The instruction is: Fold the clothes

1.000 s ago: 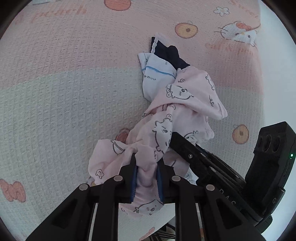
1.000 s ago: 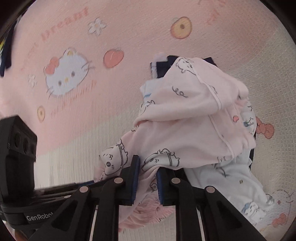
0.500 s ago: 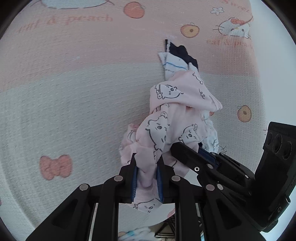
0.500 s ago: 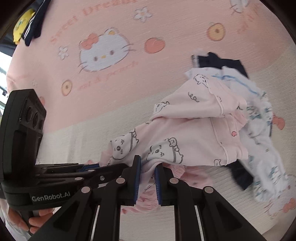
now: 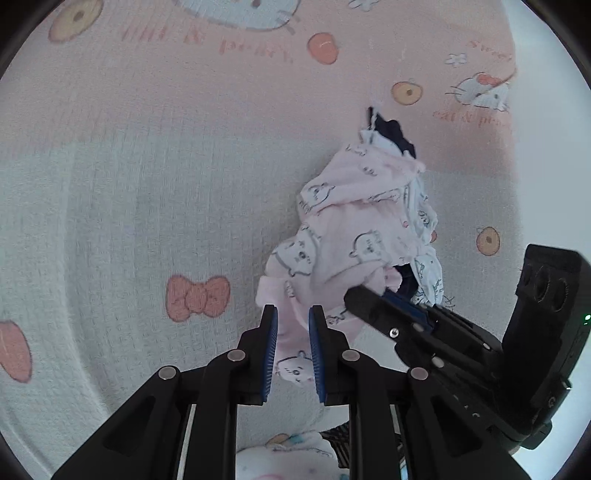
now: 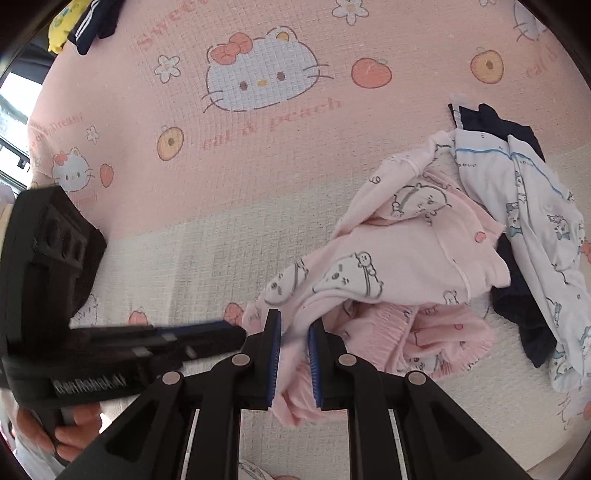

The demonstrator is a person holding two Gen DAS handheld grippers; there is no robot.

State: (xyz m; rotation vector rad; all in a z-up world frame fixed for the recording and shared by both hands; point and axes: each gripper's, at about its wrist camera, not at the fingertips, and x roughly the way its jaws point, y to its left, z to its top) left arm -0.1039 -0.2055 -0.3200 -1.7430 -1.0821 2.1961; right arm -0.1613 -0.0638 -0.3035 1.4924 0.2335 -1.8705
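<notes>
A pink garment with cartoon prints [image 5: 354, 236] [image 6: 406, 258] hangs bunched between both grippers above a pink and white cartoon blanket [image 5: 147, 166] [image 6: 258, 166]. My left gripper [image 5: 292, 314] is shut on a fold of its edge. My right gripper [image 6: 294, 325] is shut on another part of the same garment. The right gripper's fingers [image 5: 384, 310] show at the right in the left wrist view, close beside the left ones. In the right wrist view the left gripper's body [image 6: 55, 258] fills the left side, with a hand [image 6: 74, 424] under it.
A white garment with blue trim [image 6: 535, 229] and a dark navy one [image 6: 517, 288] lie tangled under the pink garment at the right. Yellow and navy clothes [image 6: 85, 22] sit at the blanket's far left corner. The blanket's right edge [image 5: 517, 184] meets a pale surface.
Both grippers have pulled the pink garment up and away from the pile. It has peeled off the white and navy clothes, which look smaller and farther. The grip stays the same.
</notes>
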